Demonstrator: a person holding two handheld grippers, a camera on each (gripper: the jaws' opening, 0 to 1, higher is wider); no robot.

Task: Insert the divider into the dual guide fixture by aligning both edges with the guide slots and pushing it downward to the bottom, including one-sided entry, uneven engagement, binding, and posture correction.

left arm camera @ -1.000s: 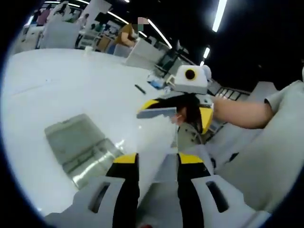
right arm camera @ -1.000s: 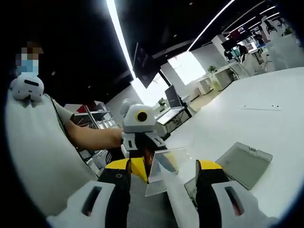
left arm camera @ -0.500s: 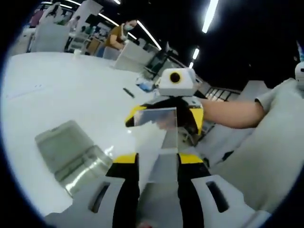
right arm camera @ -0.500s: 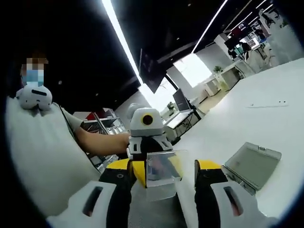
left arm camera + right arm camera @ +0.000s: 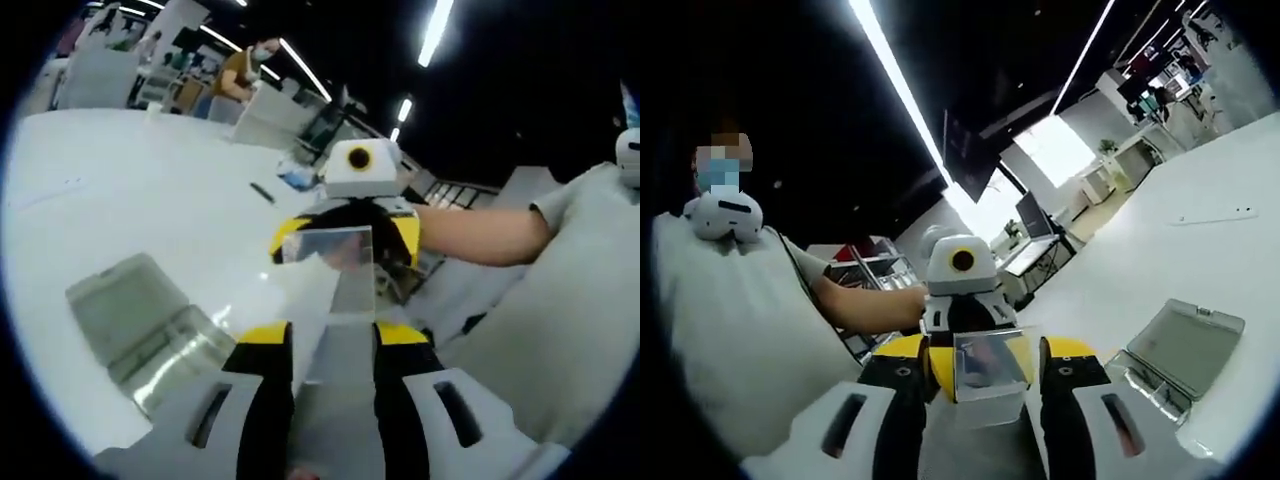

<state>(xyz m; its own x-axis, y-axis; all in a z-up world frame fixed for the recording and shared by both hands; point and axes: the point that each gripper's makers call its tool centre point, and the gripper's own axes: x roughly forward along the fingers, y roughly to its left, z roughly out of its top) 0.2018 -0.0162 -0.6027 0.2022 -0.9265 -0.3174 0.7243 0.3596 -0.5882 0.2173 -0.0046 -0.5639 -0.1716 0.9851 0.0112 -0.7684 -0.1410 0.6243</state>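
One fixture (image 5: pixel 140 325) lies at lower left on the table (image 5: pixel 120 200), not yet entered. One clear divider (image 5: pixel 325 290) is held mid-air at centre frame, gripped by the left gripper (image 5: pixel 330 345) and right gripper (image 5: pixel 975 375), two in all. Next: carry it over the fixture and line both edges with the slots.

Strip lights (image 5: pixel 898 95) are glowing along a dark ceiling. Distant desks (image 5: pixel 1110 158) are sitting by a bright window (image 5: pixel 1055 150).
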